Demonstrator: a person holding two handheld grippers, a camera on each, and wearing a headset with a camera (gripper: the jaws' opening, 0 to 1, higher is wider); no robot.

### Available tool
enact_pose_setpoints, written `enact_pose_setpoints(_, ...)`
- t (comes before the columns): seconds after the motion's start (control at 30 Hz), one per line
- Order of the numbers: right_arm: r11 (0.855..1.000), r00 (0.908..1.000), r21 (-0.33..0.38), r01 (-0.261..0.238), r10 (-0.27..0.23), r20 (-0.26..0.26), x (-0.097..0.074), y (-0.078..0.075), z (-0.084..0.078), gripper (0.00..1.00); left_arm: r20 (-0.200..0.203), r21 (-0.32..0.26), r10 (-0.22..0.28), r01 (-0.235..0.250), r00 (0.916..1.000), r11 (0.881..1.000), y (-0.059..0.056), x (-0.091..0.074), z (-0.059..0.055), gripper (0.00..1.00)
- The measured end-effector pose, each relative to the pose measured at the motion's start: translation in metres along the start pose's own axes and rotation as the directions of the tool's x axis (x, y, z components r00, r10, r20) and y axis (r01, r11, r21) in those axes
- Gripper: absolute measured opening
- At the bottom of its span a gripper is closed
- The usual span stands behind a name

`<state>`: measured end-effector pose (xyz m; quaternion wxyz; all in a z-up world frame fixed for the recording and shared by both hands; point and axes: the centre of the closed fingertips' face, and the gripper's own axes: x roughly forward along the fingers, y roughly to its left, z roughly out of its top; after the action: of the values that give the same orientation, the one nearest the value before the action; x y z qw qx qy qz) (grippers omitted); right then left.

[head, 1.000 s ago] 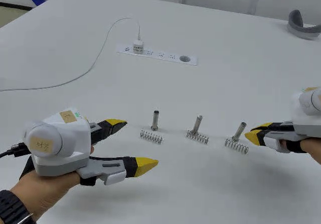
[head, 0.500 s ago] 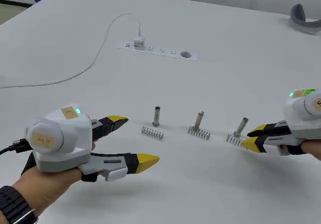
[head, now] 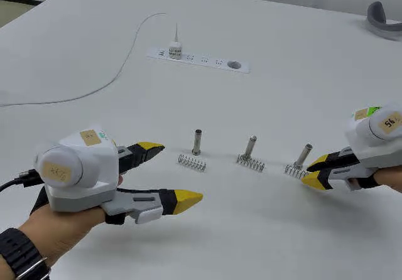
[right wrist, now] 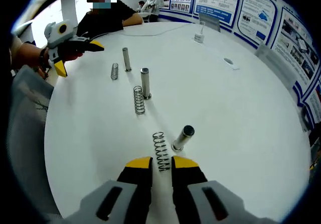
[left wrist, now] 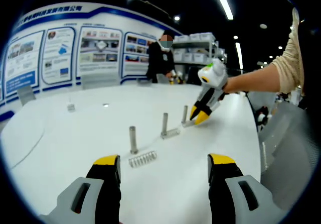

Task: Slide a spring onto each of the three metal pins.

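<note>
Three metal pins stand upright in a row on the white table: left pin (head: 197,142), middle pin (head: 250,147), right pin (head: 304,155). A spring lies flat in front of each: left spring (head: 191,162), middle spring (head: 250,163), right spring (head: 294,171). My left gripper (head: 169,172) is wide open and holds nothing, left of the row; the left spring (left wrist: 142,158) lies just ahead of it. My right gripper (right wrist: 161,163) sits low at the right spring (right wrist: 160,151), jaws a little apart with the spring's near end between the tips, beside the right pin (right wrist: 182,138).
A white power strip (head: 201,61) with a plugged-in cable (head: 119,66) lies at the back of the table. A grey curved object (head: 383,26) rests at the far right. People stand beyond the table (left wrist: 161,58).
My right gripper has moved in toward the right spring, and its tips now reach the spring's end. The left gripper has stayed open in about the same place.
</note>
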<state>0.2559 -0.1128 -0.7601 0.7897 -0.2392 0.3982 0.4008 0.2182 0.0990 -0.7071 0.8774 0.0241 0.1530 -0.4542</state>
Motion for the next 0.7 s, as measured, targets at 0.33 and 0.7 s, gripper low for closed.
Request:
enact_pose_setpoints(0.33,0.999,0.9982,-0.016,-0.037,0.036,-0.048,0.005,0.003,-0.005,0.12,-0.002,-0.006,-0.015,0.015,0.9999,1.0,-0.005,0.002,-0.001,0.71)
enact_pose_setpoints(0.7,0.999,0.9983,-0.038,-0.039,0.037,-0.046,0.001,0.012,-0.005,0.11,-0.008,-0.001,-0.047,0.047,0.9989,0.999,-0.015,0.008,-0.004,0.7)
